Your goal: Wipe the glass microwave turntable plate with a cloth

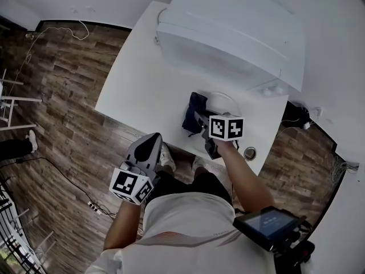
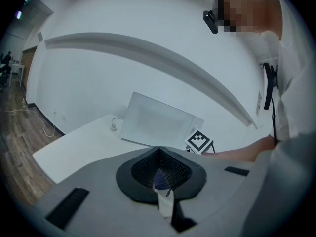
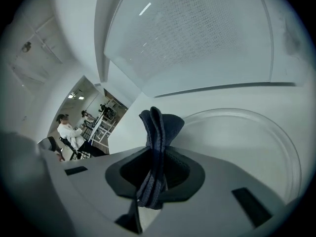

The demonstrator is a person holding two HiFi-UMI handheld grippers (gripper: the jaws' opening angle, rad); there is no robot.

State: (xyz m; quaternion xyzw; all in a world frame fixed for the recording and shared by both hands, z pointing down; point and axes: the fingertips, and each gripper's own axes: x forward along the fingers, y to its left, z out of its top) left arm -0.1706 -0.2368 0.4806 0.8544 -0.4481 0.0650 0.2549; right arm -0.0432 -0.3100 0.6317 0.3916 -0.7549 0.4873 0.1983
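The clear glass turntable plate (image 1: pixel 223 103) lies on the white table (image 1: pixel 140 90) in front of the white microwave (image 1: pixel 228 33). In the right gripper view the plate (image 3: pixel 247 147) spreads out to the right of the jaws. My right gripper (image 1: pixel 198 120) is shut on a dark blue cloth (image 1: pixel 194 112), which stands bunched up out of the jaws (image 3: pixel 157 127) at the plate's left edge. My left gripper (image 1: pixel 151 141) hangs off the table's near edge over the floor, shut and holding nothing (image 2: pixel 159 154).
A small round metal piece (image 1: pixel 249 153) sits near the table's front right corner. Cables and a power strip (image 1: pixel 94 207) lie on the wooden floor at left. People (image 3: pixel 66 130) stand far off in another room.
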